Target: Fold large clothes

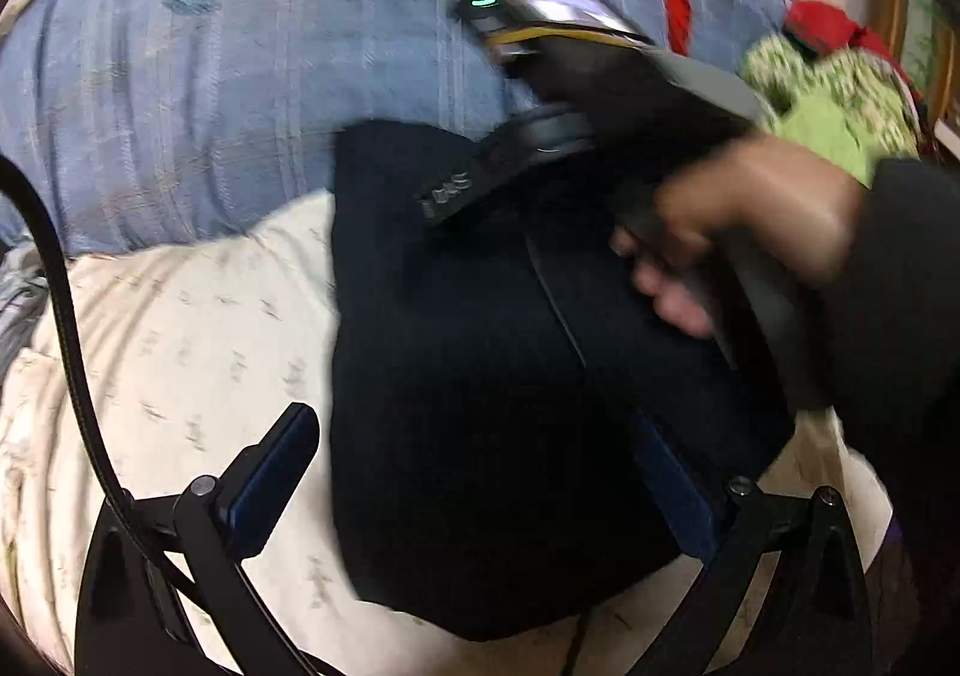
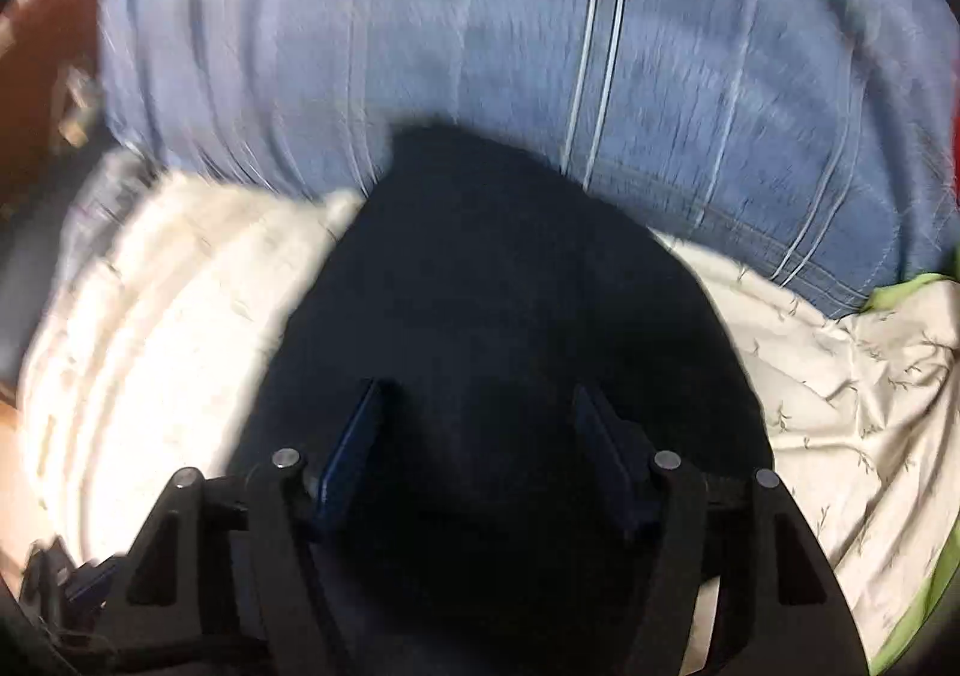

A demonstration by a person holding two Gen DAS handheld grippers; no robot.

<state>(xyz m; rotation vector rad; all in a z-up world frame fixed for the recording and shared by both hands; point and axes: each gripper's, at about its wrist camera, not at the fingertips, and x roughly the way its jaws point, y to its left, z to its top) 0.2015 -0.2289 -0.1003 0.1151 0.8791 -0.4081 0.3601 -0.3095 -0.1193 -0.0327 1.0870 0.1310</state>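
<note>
A folded dark navy garment (image 1: 480,376) lies on a cream patterned sheet (image 1: 180,346); it also shows in the right wrist view (image 2: 480,286). My left gripper (image 1: 474,436) is open, its fingers spread on either side of the garment's near part. My right gripper (image 2: 480,406) is open just above the garment, fingers apart with only dark cloth seen between them. In the left wrist view the right gripper's body (image 1: 600,88) and the hand holding it (image 1: 750,220) hover over the garment's far right part; its fingertips are hidden there.
A blue striped bedspread (image 1: 270,76) covers the far side and also shows in the right wrist view (image 2: 540,46). Green patterned cloth (image 1: 828,94) and red fabric (image 1: 822,22) lie at the far right. A black cable (image 1: 66,316) runs down the left.
</note>
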